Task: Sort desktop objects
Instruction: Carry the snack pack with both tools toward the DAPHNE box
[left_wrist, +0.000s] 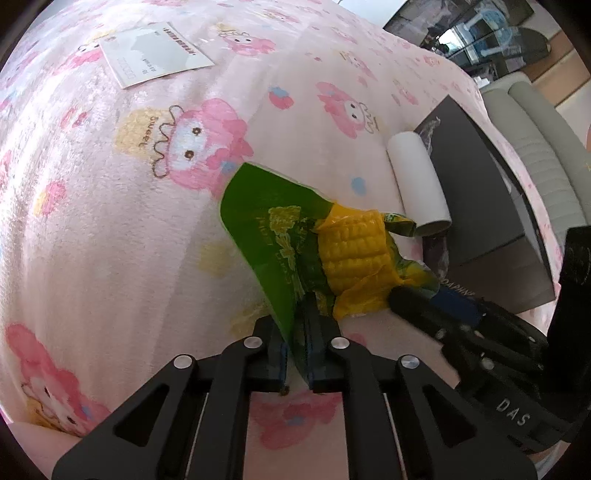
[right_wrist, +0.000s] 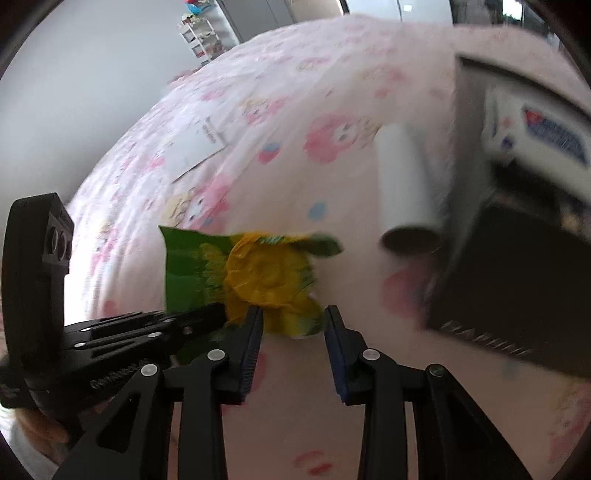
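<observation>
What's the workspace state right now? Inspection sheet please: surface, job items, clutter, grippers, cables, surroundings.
Surface: pink cartoon-print blanket covers the desktop.
Job's things: corn packet, green and yellow, lifted at its green edge; white tube lying beside the black box; white card flat at the far side.
Clutter: a white printed pack inside the box, blurred.
Grippers: left gripper shut on the packet's green edge; right gripper open, jaws either side of the packet's yellow end.
Cables: nothing seen.
Surroundings: grey chair past the box; white shelf rack against the wall.
</observation>
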